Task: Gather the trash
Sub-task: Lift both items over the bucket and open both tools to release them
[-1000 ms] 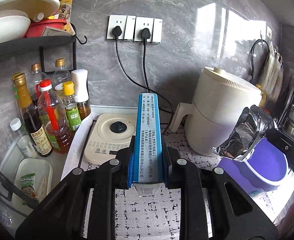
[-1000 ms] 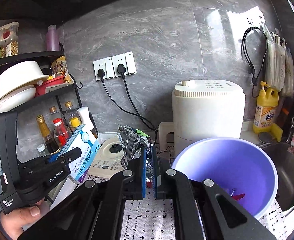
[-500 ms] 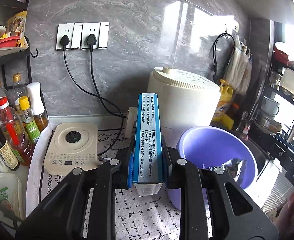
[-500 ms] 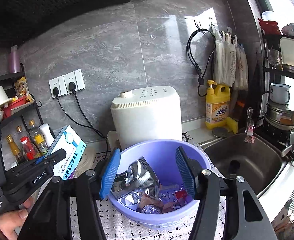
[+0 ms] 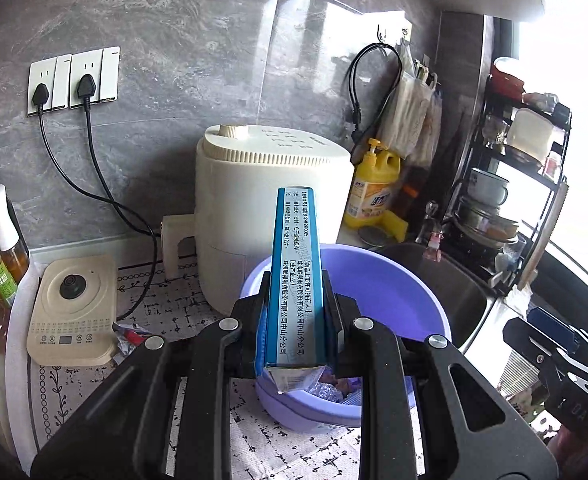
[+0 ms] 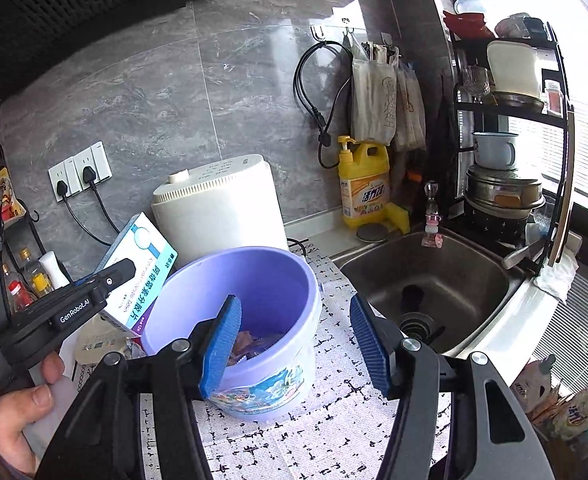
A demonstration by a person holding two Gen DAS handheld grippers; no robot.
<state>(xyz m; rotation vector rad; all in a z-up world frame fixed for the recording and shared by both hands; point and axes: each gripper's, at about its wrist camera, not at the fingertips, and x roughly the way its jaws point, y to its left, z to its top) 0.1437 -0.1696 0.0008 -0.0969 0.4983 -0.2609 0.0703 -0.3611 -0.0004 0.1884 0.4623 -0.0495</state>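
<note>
Blue box clamped edge-on in left hand-held gripper, over the bucket near rim; released here it could clip the rim and drop onto the desk. Right hand-held gripper open, empty.

The wall behind the purple bucket is faced with glossy grey stone-look tile, on which light is reflected. The bucket is made of smooth, slightly shiny plastic, with a printed label round its lower wall. Crumpled foil and paper wrappers are seen inside it. The box above the bucket is of printed, satin cardboard. Right of the bucket, the sink is of brushed metal. Beneath the bucket, the counter is covered with a matt, woven-looking patterned mat. The cream appliance behind the bucket is of smooth plastic.
</note>
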